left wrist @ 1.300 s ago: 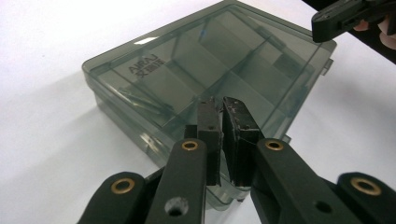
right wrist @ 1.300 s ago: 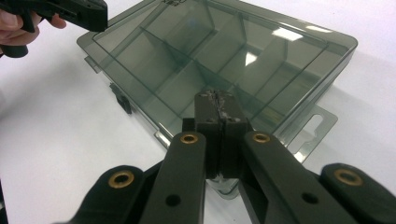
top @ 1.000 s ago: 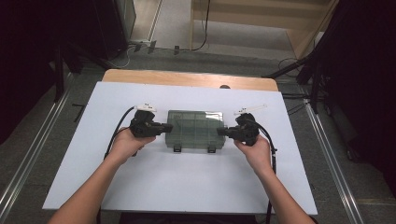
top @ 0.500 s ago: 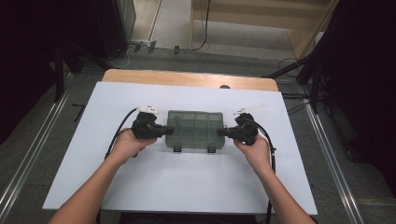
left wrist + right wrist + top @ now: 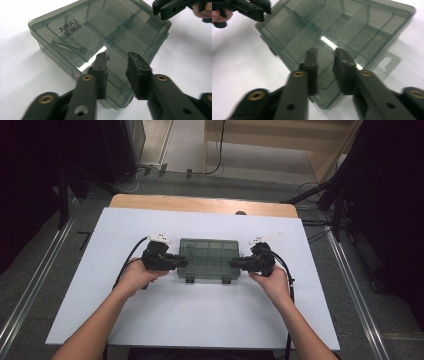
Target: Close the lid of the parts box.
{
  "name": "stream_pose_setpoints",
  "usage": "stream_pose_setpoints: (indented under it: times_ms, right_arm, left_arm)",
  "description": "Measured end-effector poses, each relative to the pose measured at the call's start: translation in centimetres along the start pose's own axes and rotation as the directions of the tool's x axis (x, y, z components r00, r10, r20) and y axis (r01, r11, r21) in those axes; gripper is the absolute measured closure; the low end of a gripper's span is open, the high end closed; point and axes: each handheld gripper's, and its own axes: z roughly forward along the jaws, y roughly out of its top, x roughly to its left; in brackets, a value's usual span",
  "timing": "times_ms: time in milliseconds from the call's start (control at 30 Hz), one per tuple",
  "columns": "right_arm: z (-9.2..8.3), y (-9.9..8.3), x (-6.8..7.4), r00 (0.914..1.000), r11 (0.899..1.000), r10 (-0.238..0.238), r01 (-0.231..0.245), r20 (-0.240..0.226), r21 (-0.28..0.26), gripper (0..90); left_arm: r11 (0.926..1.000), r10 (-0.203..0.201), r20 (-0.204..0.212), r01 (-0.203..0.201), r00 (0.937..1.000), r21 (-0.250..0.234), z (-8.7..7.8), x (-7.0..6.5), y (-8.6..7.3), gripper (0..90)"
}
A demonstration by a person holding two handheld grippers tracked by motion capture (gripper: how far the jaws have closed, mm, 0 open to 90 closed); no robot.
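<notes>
The smoky green compartment box (image 5: 209,260) lies closed at the centre of the frame on the white table (image 5: 200,320), a dark rod (image 5: 70,45) loose inside it. My left gripper (image 5: 181,263) and right gripper (image 5: 235,264) sit at its two ends, jaws just opened to a narrow gap and holding nothing. I judge the risk is a lopsided re-grip: one side biting first could skew the box or tip the lid and rattle the rod about.

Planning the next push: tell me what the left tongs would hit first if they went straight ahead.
The left tongs, jaws parted with nothing gripped, point at the smoky plastic box. Going straight on, they would probably meet its near end and lid edge first; whether they already touch it is hard to tell.
</notes>
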Motion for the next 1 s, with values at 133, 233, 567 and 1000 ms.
stream_pose_setpoints:
  times_ms: [133,233,567,1000]
  right_arm:
    - [-0.3,0.1,0.1,1.0000,1.000,-0.005,0.005,0.008,-0.020,47.6]
    - [-0.6,0.1,0.4,1.0000,0.999,-0.001,0.000,-0.001,-0.040,39.3]
    - [-0.3,0.5,2.2,0.9984,0.997,-0.053,0.052,-0.022,-0.055,29.5]
    - [-0.6,0.4,3.8,0.9946,0.994,-0.103,0.103,-0.010,-0.032,28.8]
  left_arm:
    - [0.9997,-0.022,-0.014,0.021,0.9997,-0.010,-0.4,0.0,0.2,56.7]
    - [0.9999,0.006,-0.022,-0.006,0.9997,-0.010,-0.6,-0.3,0.4,46.9]
    - [0.9990,0.037,-0.046,-0.039,0.9982,-0.024,-0.2,-1.5,1.1,37.2]
    - [0.9971,0.064,-0.065,-0.066,0.9959,-0.036,-1.6,-3.4,0.7,37.0]
